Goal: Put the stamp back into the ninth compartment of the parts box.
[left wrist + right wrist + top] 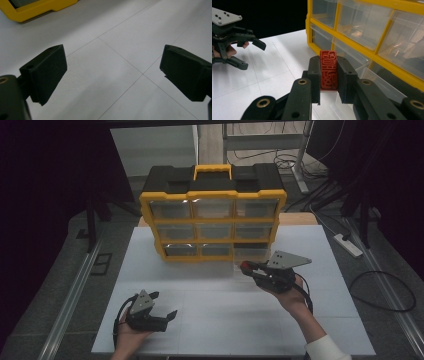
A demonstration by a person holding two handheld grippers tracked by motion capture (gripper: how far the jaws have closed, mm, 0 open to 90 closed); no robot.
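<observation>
Fingers (pixel 329 75) clamp red stamp (pixel 328 70).

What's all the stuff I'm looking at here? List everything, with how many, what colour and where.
Drawer cabinet: one, yellow frame, black top, clear drawers, standing at the table's far side.
Pulled-out drawer: one, clear, bottom right of the cabinet.
Carved block: one, red, clamped in the right gripper in front of that drawer.
Table: one, white top.
Power strip: one, white, on the floor at right.
Cables: several, black, on the floor at right.
Left gripper: one, black, jaws apart, near left of the table.
Right gripper: one, black, closed on the block.
Hands: two, holding the grippers.
</observation>
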